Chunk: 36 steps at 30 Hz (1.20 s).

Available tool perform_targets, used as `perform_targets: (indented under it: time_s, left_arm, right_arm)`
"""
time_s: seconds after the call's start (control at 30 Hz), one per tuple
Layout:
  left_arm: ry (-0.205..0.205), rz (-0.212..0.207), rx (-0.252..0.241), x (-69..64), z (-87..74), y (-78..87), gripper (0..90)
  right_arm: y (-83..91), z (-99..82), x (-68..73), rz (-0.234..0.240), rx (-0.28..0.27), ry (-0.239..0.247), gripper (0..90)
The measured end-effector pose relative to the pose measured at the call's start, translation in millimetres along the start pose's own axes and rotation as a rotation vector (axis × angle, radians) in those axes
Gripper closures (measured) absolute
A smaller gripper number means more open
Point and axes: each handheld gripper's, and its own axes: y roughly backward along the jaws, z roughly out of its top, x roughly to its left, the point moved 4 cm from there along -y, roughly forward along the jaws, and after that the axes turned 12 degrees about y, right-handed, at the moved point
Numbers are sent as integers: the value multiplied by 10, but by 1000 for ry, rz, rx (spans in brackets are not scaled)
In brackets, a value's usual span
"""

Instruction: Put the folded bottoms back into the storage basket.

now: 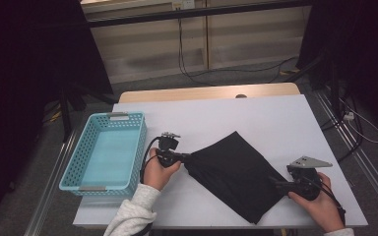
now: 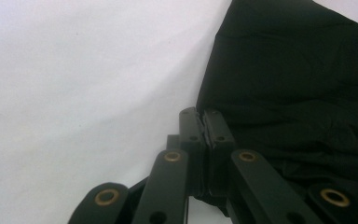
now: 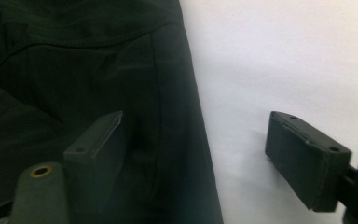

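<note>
A white table top (image 1: 275, 118) carries everything; a strip of pale wood shows along its far edge, with a small dark spot at the middle of that strip. A black cloth (image 1: 236, 172) lies flat on the near half of the top, folded into a rough slanted quadrilateral, one corner reaching almost to the near edge. A light blue perforated basket (image 1: 106, 152) stands at the left edge of the top, well apart from the cloth, and slightly overhangs that edge.

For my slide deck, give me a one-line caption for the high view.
Left gripper shut on a black cloth, right gripper open at its far edge, blue basket alongside.
</note>
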Motion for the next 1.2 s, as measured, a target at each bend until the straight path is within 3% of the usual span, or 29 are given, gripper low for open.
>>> perform_targets:
  time_s: [0.07, 0.2, 0.37, 0.6, 0.83, 0.97, 1.1, 1.17, 1.2]
  left_arm:
    - [-2, 3, 0, -5, 0, 1, 880]
    - [-7, -3, 6, -6, -4, 13, 880]
    - [-4, -5, 8, -10, -17, 16, 880]
    - [6, -5, 21, 3, -17, 26, 881]
    - [8, 12, 5, 47, 69, 104, 882]
    - [25, 43, -30, 123, 147, 181, 883]
    - [29, 47, -51, 160, 147, 224, 872]
    - [30, 41, -60, 156, 125, 233, 834]
    - [31, 46, -76, 152, 117, 234, 765]
  right_arm:
    - [1, -4, 4, 3, -1, -1, 231]
    - [39, -2, 69, 34, -12, -8, 435]
    - [42, -12, 115, 40, -22, -26, 483]
    - [28, -4, 175, 97, -47, -78, 774]
    - [-5, 51, 194, 138, -54, -87, 809]
    - [-77, 156, 231, 144, -59, -43, 813]
    - [-176, 270, 267, 139, -66, -34, 814]
    - [-183, 275, 296, 140, -59, -20, 814]
    - [-183, 273, 301, 138, -60, -21, 814]
